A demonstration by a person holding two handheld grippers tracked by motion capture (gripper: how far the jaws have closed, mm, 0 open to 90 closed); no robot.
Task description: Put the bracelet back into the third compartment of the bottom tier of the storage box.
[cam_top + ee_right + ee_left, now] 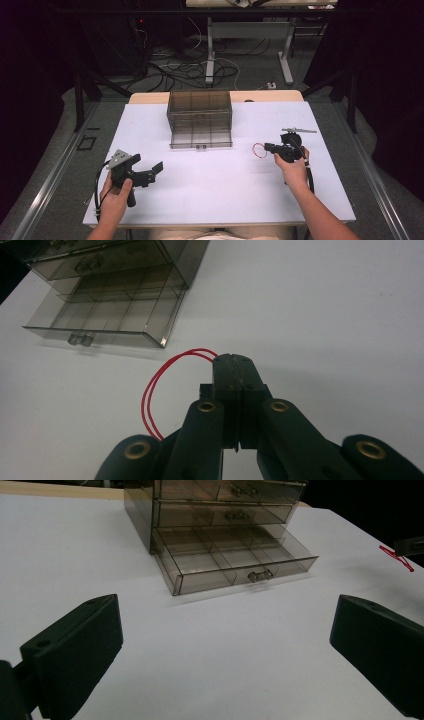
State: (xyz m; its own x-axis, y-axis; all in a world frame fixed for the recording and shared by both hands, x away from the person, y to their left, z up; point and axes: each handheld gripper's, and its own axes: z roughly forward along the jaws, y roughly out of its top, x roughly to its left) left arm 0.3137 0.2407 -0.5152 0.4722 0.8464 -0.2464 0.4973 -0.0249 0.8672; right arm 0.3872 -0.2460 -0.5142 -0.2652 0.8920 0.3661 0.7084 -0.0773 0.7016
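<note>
We are pinching a red loop (165,375) in our right hand-held gripper (233,362), jaws pressed together on it just above the tabletop (210,185). Ahead and to its left, the bottom drawer (107,322) is sitting open. Our left hand-held gripper (145,172) is waiting spread, empty. We judge lifting the loop clear over the drawer wall matters.

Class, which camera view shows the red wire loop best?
The right gripper view: the red wire loop is large, pinched in the right gripper. The high view shows it tiny; the left gripper view shows a sliver.
</note>
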